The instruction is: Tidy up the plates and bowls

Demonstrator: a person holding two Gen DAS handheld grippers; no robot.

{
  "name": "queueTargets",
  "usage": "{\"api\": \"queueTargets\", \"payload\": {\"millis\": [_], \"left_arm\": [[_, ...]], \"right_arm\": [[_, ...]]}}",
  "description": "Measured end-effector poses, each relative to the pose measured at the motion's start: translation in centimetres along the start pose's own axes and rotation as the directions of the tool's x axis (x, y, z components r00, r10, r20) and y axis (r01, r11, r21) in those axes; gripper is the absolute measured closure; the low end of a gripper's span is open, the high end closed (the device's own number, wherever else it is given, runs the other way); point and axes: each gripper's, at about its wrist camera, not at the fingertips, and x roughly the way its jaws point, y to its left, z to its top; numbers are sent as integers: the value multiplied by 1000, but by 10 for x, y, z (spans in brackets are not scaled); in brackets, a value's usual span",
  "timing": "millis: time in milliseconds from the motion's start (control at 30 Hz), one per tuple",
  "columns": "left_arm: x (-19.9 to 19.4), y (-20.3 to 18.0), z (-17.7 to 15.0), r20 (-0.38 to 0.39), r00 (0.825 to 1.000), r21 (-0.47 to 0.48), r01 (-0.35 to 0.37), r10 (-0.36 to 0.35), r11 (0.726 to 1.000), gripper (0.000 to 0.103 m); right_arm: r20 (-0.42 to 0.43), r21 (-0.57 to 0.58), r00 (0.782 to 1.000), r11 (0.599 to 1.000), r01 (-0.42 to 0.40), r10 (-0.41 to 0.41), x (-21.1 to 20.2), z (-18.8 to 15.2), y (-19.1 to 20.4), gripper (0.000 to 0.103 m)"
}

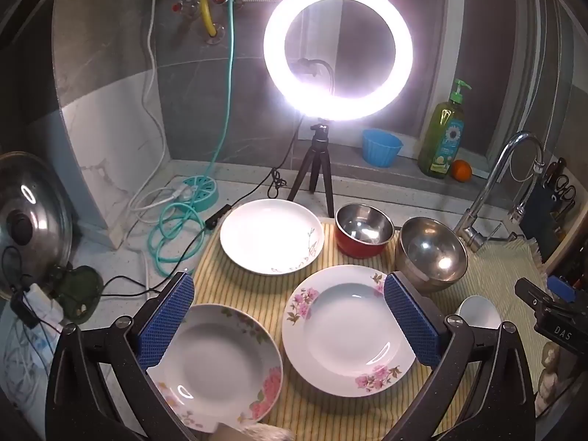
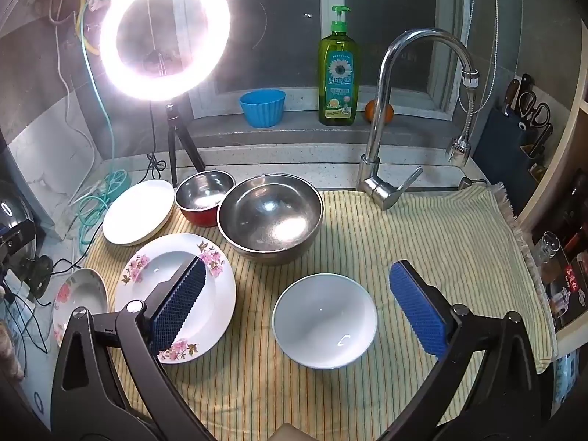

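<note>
In the left wrist view, nearest us lies the peony plate [image 1: 217,364], a deep dish sitting flat and rim-up on the striped mat [image 1: 250,286] that covers the counter, its near edge just under the left tongs [image 1: 290,319], which are spread wide and grasping nothing. Just beside it lies the pink-blossom plate [image 1: 345,327], also flat, with the plain white plate [image 1: 272,235] behind; the red bowl [image 1: 364,235] and steel bowl [image 1: 430,253] stand mouth-up further back, touching or nearly so. We judge the sorting not yet begun, so the sensible first move is to take one plate by its rim, one pad above and one below, and lift it level onto its neighbour. Being round, these dishes have no long axis; what matters is that each faces upward. In the right wrist view, nearest us sits the white bowl [image 2: 325,319], mouth-up between the pads of the right tongs [image 2: 303,308], which are fully released and touch nothing. We would pinch its wall at the rim and nest it in the steel bowl [image 2: 272,217] behind, keeping it upright; glazed rims may slip.
</note>
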Motion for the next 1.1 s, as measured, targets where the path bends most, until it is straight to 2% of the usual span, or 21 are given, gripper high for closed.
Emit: {"api": "queueTargets", "payload": {"millis": [633, 1100], "left_arm": [[7, -8, -1, -16, 1000, 32, -2, 2, 999, 1], [9, -9, -1, -20, 1000, 26, 15, -15, 1000, 1]], "right_arm": [[-11, 10, 1000, 1000, -11, 11, 5, -3, -1, 0], [3, 4, 1000, 1000, 9, -9, 1, 2, 2, 0]]}}
